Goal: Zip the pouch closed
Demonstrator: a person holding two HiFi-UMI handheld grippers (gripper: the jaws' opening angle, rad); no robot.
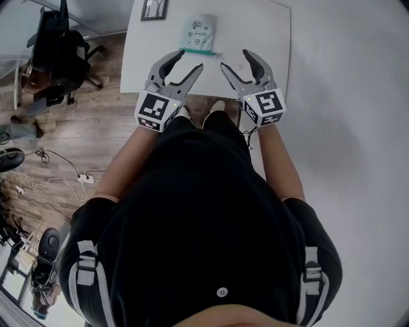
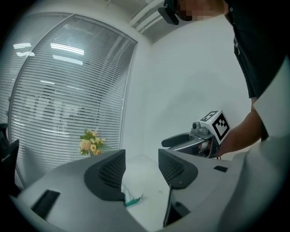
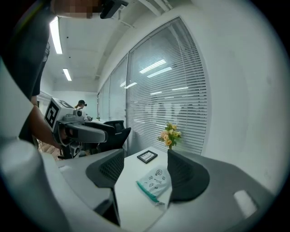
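Lying flat on the white tabletop [image 1: 262, 29], the pale pouch [image 1: 198, 32] turns its teal zipper edge toward the person, whose left gripper [image 1: 190, 62] and right gripper [image 1: 234, 60] hover close by that edge, both with jaws spread wide and empty, a small picture frame [image 1: 154, 9] beyond.

We see a pale pouch [image 1: 198, 32] printed with small dark motifs, lying flat on the white worktop [image 1: 255, 38], its teal zip edge [image 1: 199, 51] nearest us; whether it's zipped we cannot tell.
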